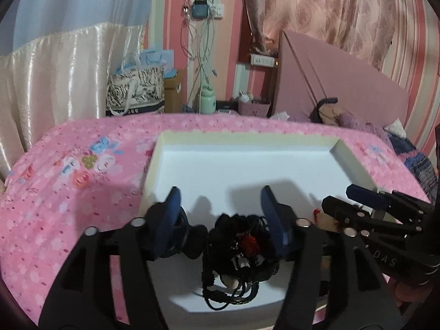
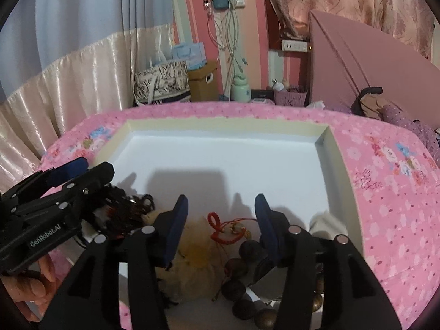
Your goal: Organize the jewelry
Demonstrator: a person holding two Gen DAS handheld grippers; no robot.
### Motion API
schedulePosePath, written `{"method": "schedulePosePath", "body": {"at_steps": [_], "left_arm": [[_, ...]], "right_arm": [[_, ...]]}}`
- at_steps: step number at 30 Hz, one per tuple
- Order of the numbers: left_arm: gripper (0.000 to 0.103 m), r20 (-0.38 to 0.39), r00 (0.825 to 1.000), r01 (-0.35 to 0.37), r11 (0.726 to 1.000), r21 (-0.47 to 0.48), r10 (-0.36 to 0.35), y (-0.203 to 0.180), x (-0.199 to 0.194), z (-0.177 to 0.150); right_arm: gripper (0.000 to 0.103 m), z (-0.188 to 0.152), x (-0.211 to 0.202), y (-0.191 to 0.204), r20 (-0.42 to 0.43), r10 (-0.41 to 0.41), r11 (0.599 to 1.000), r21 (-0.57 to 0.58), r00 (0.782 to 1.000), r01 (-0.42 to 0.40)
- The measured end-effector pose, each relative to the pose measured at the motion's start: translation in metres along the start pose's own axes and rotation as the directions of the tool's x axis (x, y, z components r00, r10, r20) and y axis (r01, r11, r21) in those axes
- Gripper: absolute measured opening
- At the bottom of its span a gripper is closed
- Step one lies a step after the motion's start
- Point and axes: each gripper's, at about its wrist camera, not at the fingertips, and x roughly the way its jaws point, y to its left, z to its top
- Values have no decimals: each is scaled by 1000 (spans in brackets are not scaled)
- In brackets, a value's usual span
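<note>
A shallow white tray (image 1: 247,140) lies on the pink floral bed; it also shows in the right wrist view (image 2: 220,126). My left gripper (image 1: 220,198) is open above a tangle of black cords with a red bit (image 1: 242,250) at the tray's near edge; the tangle also shows beside the left gripper in the right wrist view (image 2: 123,211). My right gripper (image 2: 220,206) is open over a red knotted cord (image 2: 224,229), a yellow mesh pouch (image 2: 196,264) and a dark wooden bead bracelet (image 2: 239,280). The right gripper also shows at the right of the left wrist view (image 1: 346,198).
A white fluffy item (image 2: 327,224) lies near the tray's right wall. The pink bedspread (image 1: 68,192) surrounds the tray. Behind the bed stand a printed bag (image 1: 134,90), a cardboard box (image 2: 203,81), a green bottle (image 1: 207,100) and a pink board (image 1: 338,82).
</note>
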Motion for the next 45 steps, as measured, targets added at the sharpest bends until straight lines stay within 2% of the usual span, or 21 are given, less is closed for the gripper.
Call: {"method": "schedulePosePath", "body": {"at_steps": [2, 5, 8, 11, 14, 18, 19, 24, 28, 30, 35, 40, 45], "left_arm": [[73, 29, 1000, -1, 1000, -1, 1, 1, -15, 9], [88, 98, 995, -29, 999, 13, 28, 2, -44, 22], [99, 155, 986, -60, 998, 12, 57, 8, -74, 30], [100, 210, 973, -98, 995, 11, 94, 13, -102, 30], [100, 219, 967, -139, 990, 11, 134, 19, -125, 12], [100, 221, 964, -144, 989, -20, 145, 33, -145, -22], [100, 216, 966, -143, 989, -21, 144, 36, -150, -35], [100, 210, 963, -167, 986, -18, 167, 45, -162, -78], [100, 184, 965, -191, 982, -3, 188, 39, -168, -102], [100, 185, 963, -202, 979, 4, 197, 35, -169, -108], [100, 249, 940, -260, 963, 72, 235, 17, -177, -120], [100, 248, 952, -202, 978, 61, 181, 19, -180, -123], [100, 263, 946, -207, 977, 43, 189, 21, -186, -127]], "right_arm": [[56, 7, -13, -1, 15, -5, 1000, 2, 1000, 5], [75, 24, -41, 1, 26, -38, 999, -26, 999, 38], [77, 33, -72, -3, 64, -51, 997, -50, 997, 54], [88, 29, -111, -6, 145, -63, 996, -53, 987, 71], [94, 10, -145, -13, 224, -58, 997, -42, 973, 69], [95, -31, -165, -24, 274, -65, 998, -4, 960, 68], [95, -41, -167, -27, 271, -31, 999, -20, 962, 37], [95, -93, -173, -44, 276, -64, 998, 19, 959, 61], [95, -118, -177, -48, 257, -53, 999, 24, 965, 48], [95, -126, -179, -44, 252, -46, 999, 4, 967, 46], [95, -139, -186, -39, 265, -51, 998, -21, 963, 59], [95, -150, -188, -43, 274, -71, 996, -34, 959, 83], [95, -154, -189, -47, 279, -58, 997, -24, 959, 67]]}}
